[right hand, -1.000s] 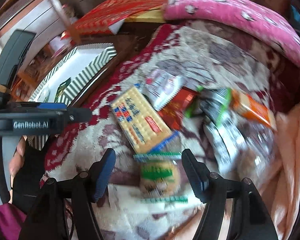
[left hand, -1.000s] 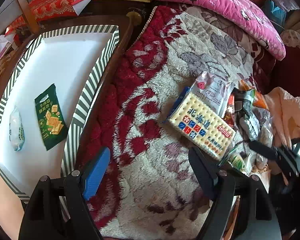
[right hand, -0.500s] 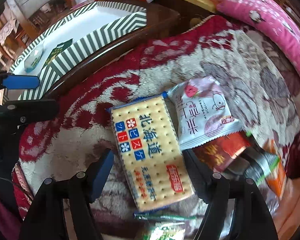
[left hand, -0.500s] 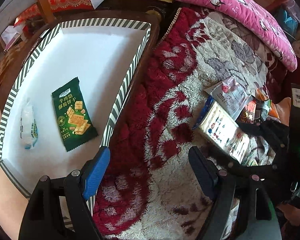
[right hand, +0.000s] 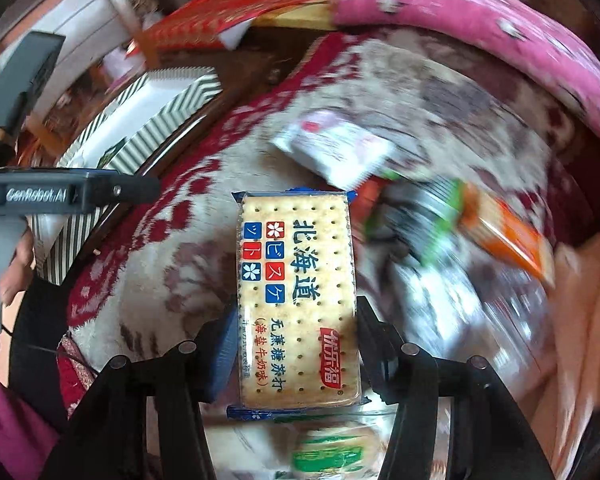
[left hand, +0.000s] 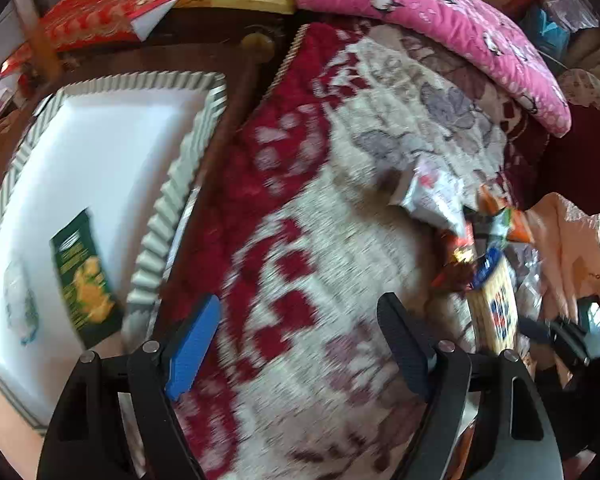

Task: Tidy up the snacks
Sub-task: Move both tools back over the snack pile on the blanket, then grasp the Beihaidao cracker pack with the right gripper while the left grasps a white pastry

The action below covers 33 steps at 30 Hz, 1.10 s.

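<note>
My right gripper is shut on a yellow cracker pack with blue and red squares, held lifted above the red-and-cream blanket. The pack also shows edge-on in the left wrist view. My left gripper is open and empty over the blanket. A white tray with a striped rim lies at the left and holds a green cracker packet and a small clear packet. A white snack pouch and an orange packet lie in the pile behind.
A pink pillow runs along the back. A red patterned cloth lies beyond the tray. A dark wooden rail separates tray and blanket. A peach cloth sits at the right. A green-labelled snack lies under the right gripper.
My right gripper closed on the cracker pack and lifted it off the blanket. My left gripper swung right, away from the tray, and stayed open.
</note>
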Tool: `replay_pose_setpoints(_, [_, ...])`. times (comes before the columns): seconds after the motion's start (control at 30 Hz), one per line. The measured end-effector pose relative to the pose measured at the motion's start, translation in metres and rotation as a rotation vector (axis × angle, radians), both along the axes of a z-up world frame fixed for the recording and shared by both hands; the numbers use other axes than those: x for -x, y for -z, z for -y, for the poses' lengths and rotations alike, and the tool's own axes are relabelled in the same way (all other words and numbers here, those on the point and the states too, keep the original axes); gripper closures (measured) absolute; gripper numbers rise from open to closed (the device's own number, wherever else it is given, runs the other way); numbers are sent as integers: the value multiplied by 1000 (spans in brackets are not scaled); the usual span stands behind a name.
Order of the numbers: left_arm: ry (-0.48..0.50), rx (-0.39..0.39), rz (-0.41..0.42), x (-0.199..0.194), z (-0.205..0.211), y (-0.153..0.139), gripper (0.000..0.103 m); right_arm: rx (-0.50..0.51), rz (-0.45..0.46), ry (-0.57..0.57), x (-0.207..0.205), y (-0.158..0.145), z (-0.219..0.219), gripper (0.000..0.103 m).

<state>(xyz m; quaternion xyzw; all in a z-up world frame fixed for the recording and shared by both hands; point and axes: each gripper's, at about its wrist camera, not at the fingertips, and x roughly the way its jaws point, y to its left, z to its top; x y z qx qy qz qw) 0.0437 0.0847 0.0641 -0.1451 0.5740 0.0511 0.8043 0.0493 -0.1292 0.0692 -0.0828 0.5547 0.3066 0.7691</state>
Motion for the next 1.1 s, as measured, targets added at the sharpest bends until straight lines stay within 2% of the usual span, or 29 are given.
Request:
replay_pose_setpoints(0.2, [40,8,22,-39,24,-1,23,-46,-42,108,-1,5,36,45])
replay_pose_setpoints(0.37, [93,28,23,-75,50,2,22,-68,-48,120,-7,9,36,44])
replay_pose_setpoints(0.57, [160,-26,-34,-111,81,26,22,-80,-74,133,-8,19,41,44])
replay_pose_setpoints(0.7, [176,-37,-40,-118,85,35,23,-94,-75,141,-10,19,44,44])
replay_pose_setpoints(0.83, [182,-22,-23,-116,79,34,56,-95,-65,137,-10,17,41,44])
replay_pose_setpoints(0.93, [184,-4,-4,-112,72,29,68,-96,-58,132,-9,15,39,44])
replay_pose_setpoints(1.0, [182,14,7,-105,66,23,86,-96,-49,126,-8,11,37,44])
replay_pose_setpoints(1.1, [190,11,17,-96,62,18,87,-102,-37,116,-7,5,33,44])
